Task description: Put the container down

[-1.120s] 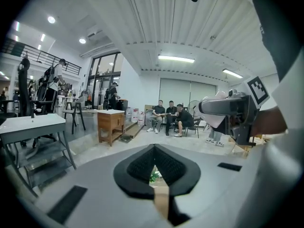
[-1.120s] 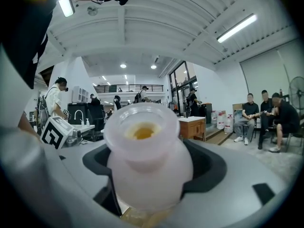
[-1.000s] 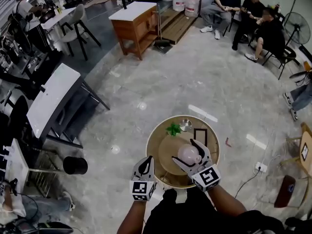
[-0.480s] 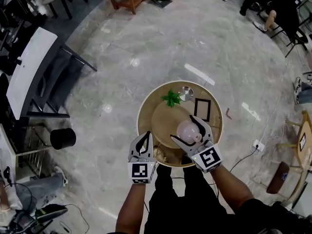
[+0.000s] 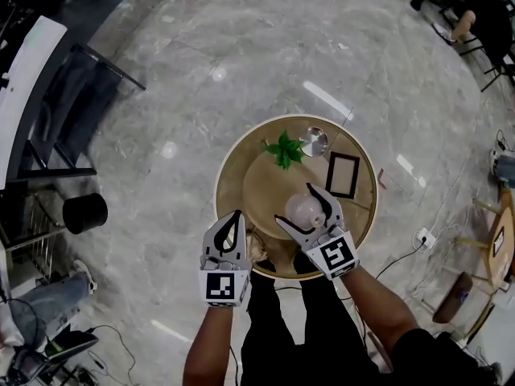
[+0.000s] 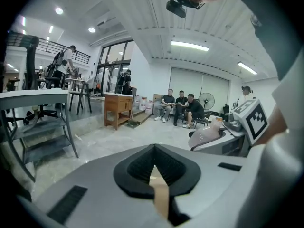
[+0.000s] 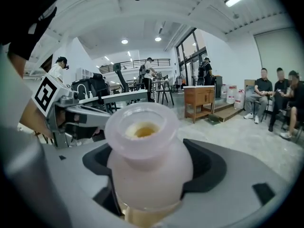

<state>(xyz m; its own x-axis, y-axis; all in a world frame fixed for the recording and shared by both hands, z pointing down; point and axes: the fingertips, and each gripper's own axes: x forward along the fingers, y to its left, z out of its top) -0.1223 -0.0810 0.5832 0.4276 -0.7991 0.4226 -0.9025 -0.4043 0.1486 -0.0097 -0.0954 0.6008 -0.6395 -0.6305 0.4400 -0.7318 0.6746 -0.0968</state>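
Now | right tool (image 5: 296, 205) clamps frosted, round-bodied container (image 5: 302, 211) | left tool (image 5: 235, 215) closed, empty | round wooden table (image 5: 231, 185) below

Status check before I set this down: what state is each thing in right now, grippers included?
container: clamped in the right gripper over the table, mouth open, no lid.
right gripper: shut on the container.
left gripper: jaws together, empty.
picture frame: lying flat on the table.
metal bowl: upright on the table.
plant: on the table beside the metal bowl.
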